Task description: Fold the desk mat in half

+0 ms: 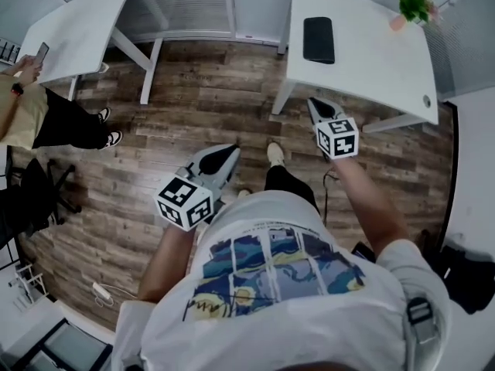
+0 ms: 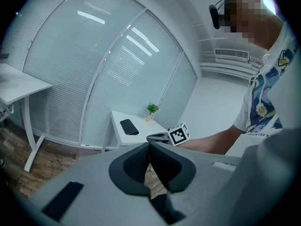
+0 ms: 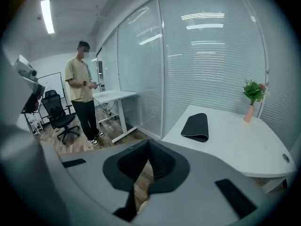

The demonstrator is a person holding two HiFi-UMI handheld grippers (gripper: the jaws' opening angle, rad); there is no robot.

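Mat (image 1: 319,39) lies doubled on far desk (image 1: 371,68); judged soft, light, non-slip; best taken at a loose edge. Left gripper (image 1: 230,153) and right gripper (image 1: 315,107) clenched, empty.

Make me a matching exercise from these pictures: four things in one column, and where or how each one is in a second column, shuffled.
Column one:
1. desk mat
2. plant
3. right gripper
4. standing person

Column two:
A. jaws together, nothing between them
B. beside the other desk, on the wooden floor
C. lying folded on the white desk
D. in a pink vase near that desk's edge

Pairs: 1-C, 2-D, 3-A, 4-B
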